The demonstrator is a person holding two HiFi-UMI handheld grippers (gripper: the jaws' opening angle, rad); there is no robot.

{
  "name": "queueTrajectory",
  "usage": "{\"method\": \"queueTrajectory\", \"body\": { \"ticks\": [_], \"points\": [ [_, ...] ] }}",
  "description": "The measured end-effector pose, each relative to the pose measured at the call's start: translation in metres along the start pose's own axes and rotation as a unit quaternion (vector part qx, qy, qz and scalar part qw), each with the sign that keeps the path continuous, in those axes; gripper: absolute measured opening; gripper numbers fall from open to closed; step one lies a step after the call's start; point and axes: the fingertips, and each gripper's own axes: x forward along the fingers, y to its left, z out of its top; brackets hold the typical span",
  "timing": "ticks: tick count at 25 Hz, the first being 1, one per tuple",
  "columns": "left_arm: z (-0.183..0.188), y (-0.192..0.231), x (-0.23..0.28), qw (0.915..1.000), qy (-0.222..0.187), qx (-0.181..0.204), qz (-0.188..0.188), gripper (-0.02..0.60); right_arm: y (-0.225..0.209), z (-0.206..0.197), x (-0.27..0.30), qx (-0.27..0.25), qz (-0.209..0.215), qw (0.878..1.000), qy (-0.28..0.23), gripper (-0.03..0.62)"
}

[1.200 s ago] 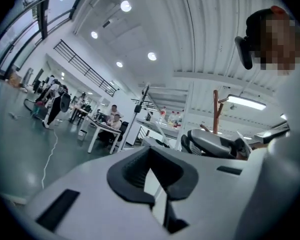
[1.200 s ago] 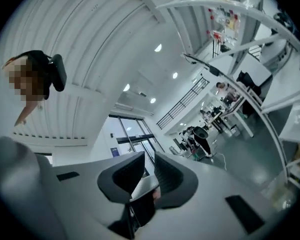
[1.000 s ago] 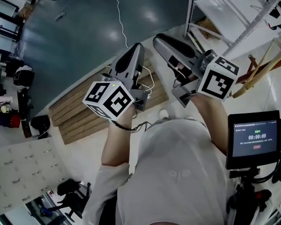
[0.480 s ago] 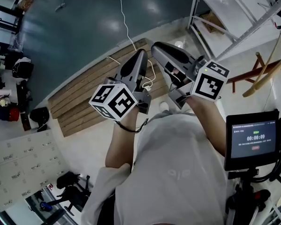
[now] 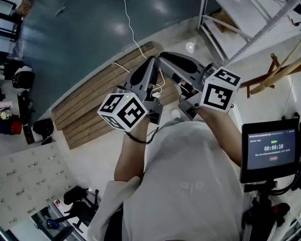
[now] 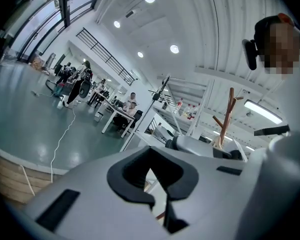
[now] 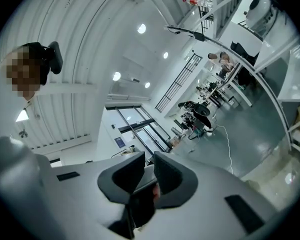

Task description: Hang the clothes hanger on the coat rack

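No clothes hanger shows in any view. The wooden coat rack (image 5: pixel 277 75) leans at the right edge of the head view, and its forked top (image 6: pixel 230 113) rises beyond the jaws in the left gripper view. My left gripper (image 5: pixel 151 60) (image 6: pixel 156 186) is held in front of the person's chest, shut and holding nothing. Beside it my right gripper (image 5: pixel 161 57) (image 7: pixel 145 176) is also shut with nothing in it. The two tips nearly meet. The right gripper's grey body (image 6: pixel 200 146) crosses the left gripper view.
A white metal shelf frame (image 5: pixel 241 14) stands at the upper right. A slatted wooden platform (image 5: pixel 100 102) lies on the floor below the grippers, with a white cable (image 5: pixel 130 31) running across the dark floor. A monitor on a stand (image 5: pixel 272 149) is at the person's right.
Both grippers have sunk lower and drawn in, and their tips have come closer together. Both stay shut and hold nothing.
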Motion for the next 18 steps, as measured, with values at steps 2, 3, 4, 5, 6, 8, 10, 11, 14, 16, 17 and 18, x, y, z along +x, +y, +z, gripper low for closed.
{"method": "queueTrajectory", "body": {
  "ticks": [2, 3, 4, 5, 6, 8, 10, 11, 14, 16, 17, 18],
  "points": [
    [-0.0018, -0.0014, 0.0006, 1.0, 0.003, 0.002, -0.002, 0.006, -0.001, -0.0016, -0.0008, 0.001, -0.001, 1.0, 0.0, 0.066],
    [-0.0028, -0.0019, 0.0007, 1.0, 0.005, 0.006, -0.002, 0.006, -0.0015, -0.0025, -0.0014, 0.001, -0.001, 1.0, 0.0, 0.066],
    [-0.0036, -0.0023, 0.0006, 0.9999, 0.007, 0.01, -0.002, 0.006, -0.002, -0.0033, -0.002, 0.002, -0.001, 1.0, 0.0, 0.066],
    [-0.0038, -0.0026, 0.0002, 0.9999, 0.007, 0.014, -0.001, 0.006, -0.0026, -0.0038, -0.0026, 0.003, -0.001, 1.0, 0.0, 0.066],
    [-0.0036, -0.0029, -0.0004, 0.9998, 0.007, 0.017, -0.001, 0.006, -0.0032, -0.0042, -0.0032, 0.005, -0.002, 1.0, -0.001, 0.066],
    [-0.0021, -0.0039, -0.0021, 0.9997, 0.007, 0.022, -0.001, 0.006, -0.0041, -0.004, -0.0042, 0.005, -0.005, 1.0, -0.002, 0.066],
    [-0.0004, -0.0047, -0.0033, 0.9994, 0.006, 0.034, 0.0, 0.006, -0.005, -0.0033, -0.0048, 0.004, -0.008, 1.0, -0.003, 0.066],
    [-0.0001, -0.0046, -0.0038, 0.999, 0.007, 0.044, 0.002, 0.006, -0.0053, -0.0032, -0.0048, 0.003, -0.009, 1.0, -0.003, 0.066],
    [-0.0013, -0.0039, -0.0061, 0.9977, 0.009, 0.068, 0.007, 0.006, -0.0054, -0.0062, -0.0045, 0.002, -0.008, 1.0, 0.002, 0.066],
    [-0.0024, -0.0032, -0.0068, 0.9975, 0.008, 0.07, 0.008, 0.006, -0.0067, -0.0079, -0.0033, 0.0, -0.006, 1.0, 0.008, 0.066],
    [-0.0028, -0.0027, -0.0069, 0.9975, 0.007, 0.07, 0.009, 0.006, -0.0078, -0.0085, -0.0023, -0.001, -0.005, 1.0, 0.011, 0.066],
    [-0.0032, -0.0021, -0.007, 0.9975, 0.007, 0.069, 0.01, 0.006, -0.009, -0.009, -0.0012, -0.001, -0.004, 1.0, 0.014, 0.066]
  ]
}}
